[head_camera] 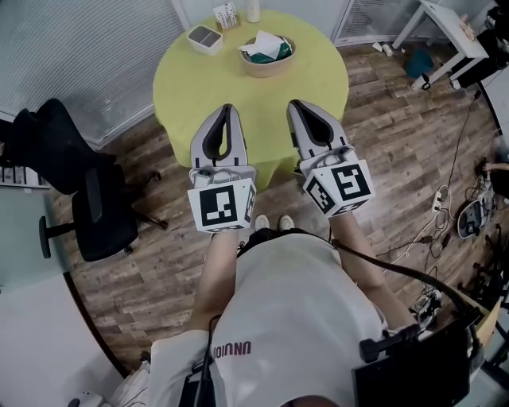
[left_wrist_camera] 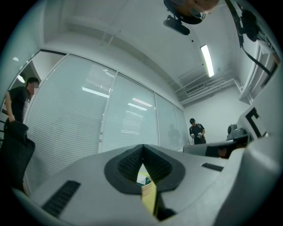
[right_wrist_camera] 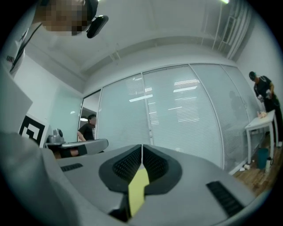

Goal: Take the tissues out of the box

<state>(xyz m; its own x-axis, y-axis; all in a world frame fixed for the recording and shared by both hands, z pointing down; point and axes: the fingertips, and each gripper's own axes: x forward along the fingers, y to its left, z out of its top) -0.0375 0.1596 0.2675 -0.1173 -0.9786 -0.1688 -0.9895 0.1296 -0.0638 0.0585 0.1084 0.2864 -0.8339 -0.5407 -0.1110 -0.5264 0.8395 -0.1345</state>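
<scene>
Black chair (head_camera: 91, 203) stands at the left on the wood floor (head_camera: 398, 151). Right of it is a round yellow-green table (head_camera: 199, 87). Along its far edge sit a small grey case (head_camera: 204, 37), a card holder (head_camera: 226, 15) and a white bottle (head_camera: 253, 9). The left gripper (head_camera: 227, 107) is held over the near edge of the table, pointing across it. In its own view the jaws meet at the tips with nothing between them. The round tan box (head_camera: 268, 65) sits on the far side of the table, right of the case and well apart from both grippers. White tissues (head_camera: 261, 44) stick up out of it. The right gripper (head_camera: 293, 104) is level with the left one, and its jaws are likewise closed and empty. A white desk (head_camera: 445, 28) stands at the far right.
</scene>
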